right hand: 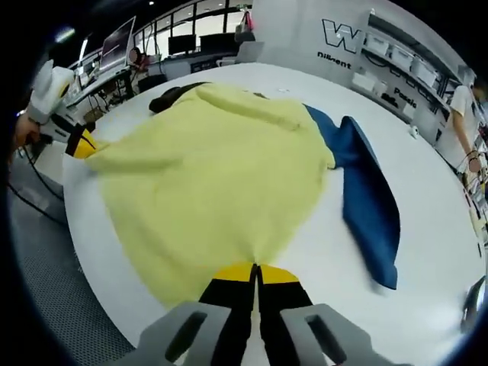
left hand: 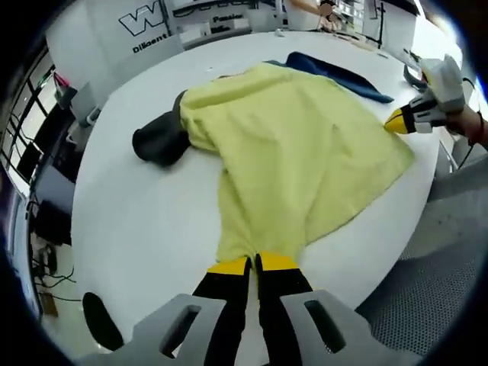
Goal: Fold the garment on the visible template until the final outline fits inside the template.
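Now my left gripper (left hand: 255, 264) pinches one corner of the yellow garment (left hand: 297, 160), and my right gripper (right hand: 255, 271) pinches another. One yellow garment lies spread on the white table (left hand: 145, 221), its long axis running away from me. One blue cloth (right hand: 370, 198) lies beyond it, partly covered; one dark sleeve (left hand: 158, 139) shows at the garment's far-left edge.

Low opposing views, shared garment (left hand: 297, 160)

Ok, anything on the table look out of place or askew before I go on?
The yellow garment lies rumpled and skewed, with both grippers, left and right, shut on its edge. It partly covers a blue cloth and a dark one. No template outline shows.
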